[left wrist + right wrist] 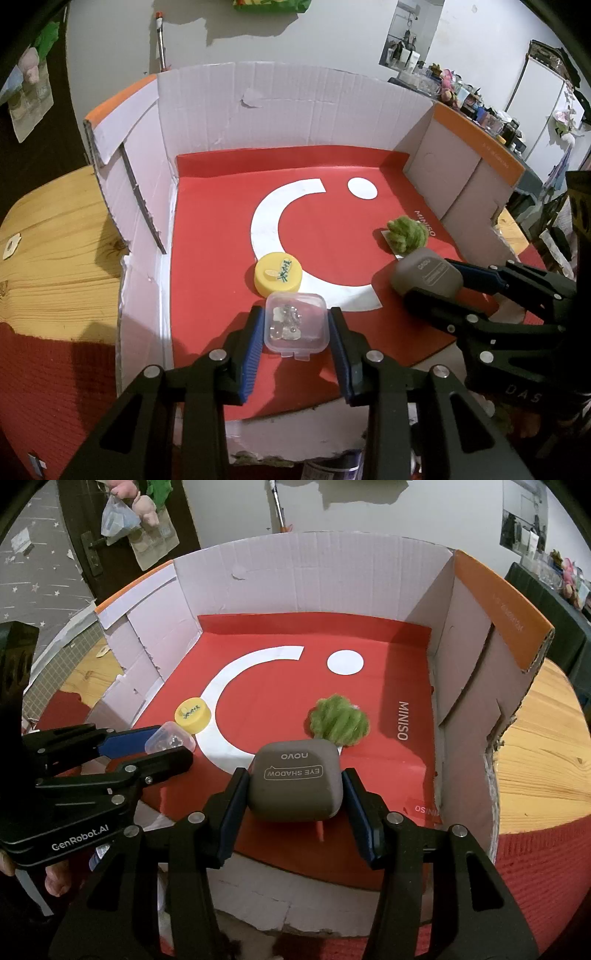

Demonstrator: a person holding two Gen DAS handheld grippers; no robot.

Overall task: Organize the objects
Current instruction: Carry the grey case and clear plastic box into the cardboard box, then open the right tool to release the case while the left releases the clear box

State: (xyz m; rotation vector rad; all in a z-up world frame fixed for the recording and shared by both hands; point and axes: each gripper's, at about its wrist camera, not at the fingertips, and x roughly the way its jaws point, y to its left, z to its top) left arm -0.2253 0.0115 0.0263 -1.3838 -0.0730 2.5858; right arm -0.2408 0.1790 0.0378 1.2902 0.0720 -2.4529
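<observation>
While both grippers hold items over the box (pixel 280 107), we note slip risk.
Left gripper (pixel 295 328) clamps the clear case (pixel 295 326); right gripper (pixel 295 790) clamps the eyeshadow case (pixel 295 782); smooth rounded shells could squirt from the fingers.

The grey case (pixel 295 782) reads "novo EYE SHADOW", the red liner (pixel 402 720) "MINISO", the left hand-held gripper (pixel 173 747) "GenRobot.AI".

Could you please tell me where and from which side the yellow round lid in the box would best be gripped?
Probably across its curved side wall, coming from above. The yellow lid lies flat and low on the red liner, so only the rim gives opposing faces. Approach from its far side; the clear case sits close against its near edge.
</observation>
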